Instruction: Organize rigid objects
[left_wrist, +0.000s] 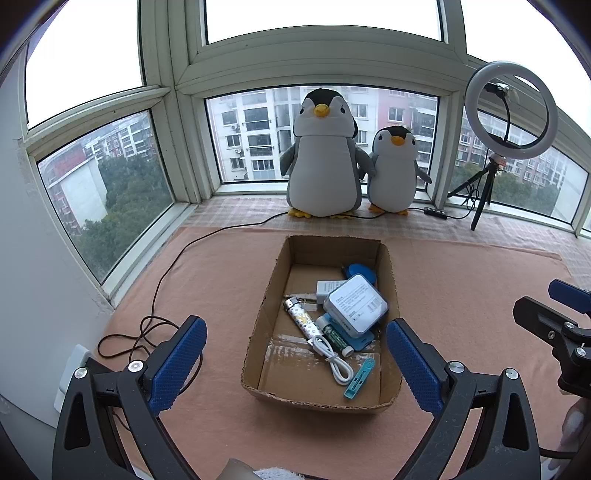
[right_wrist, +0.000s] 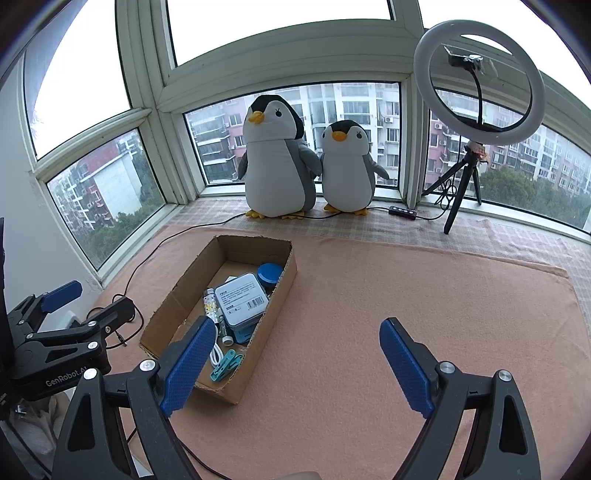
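An open cardboard box (left_wrist: 390, 266) sits on a pink cloth (left_wrist: 221, 280); it also shows in the right wrist view (right_wrist: 173, 295). Inside lie a grey-blue tin (left_wrist: 356, 304), a blue round lid (left_wrist: 360, 271), a patterned tube (left_wrist: 301, 319), a white cable (left_wrist: 334, 360), a green stick (left_wrist: 334, 338) and a teal clip (left_wrist: 360, 380). My left gripper (left_wrist: 295, 354) is open and empty, in front of the box. My right gripper (right_wrist: 297, 354) is open and empty, to the right of the box over the cloth.
Two plush penguins (left_wrist: 325, 155) (left_wrist: 393, 171) stand on the window sill behind the box. A ring light on a tripod (left_wrist: 511, 110) stands at the back right. A dark cable (left_wrist: 166, 273) runs across the cloth at the left.
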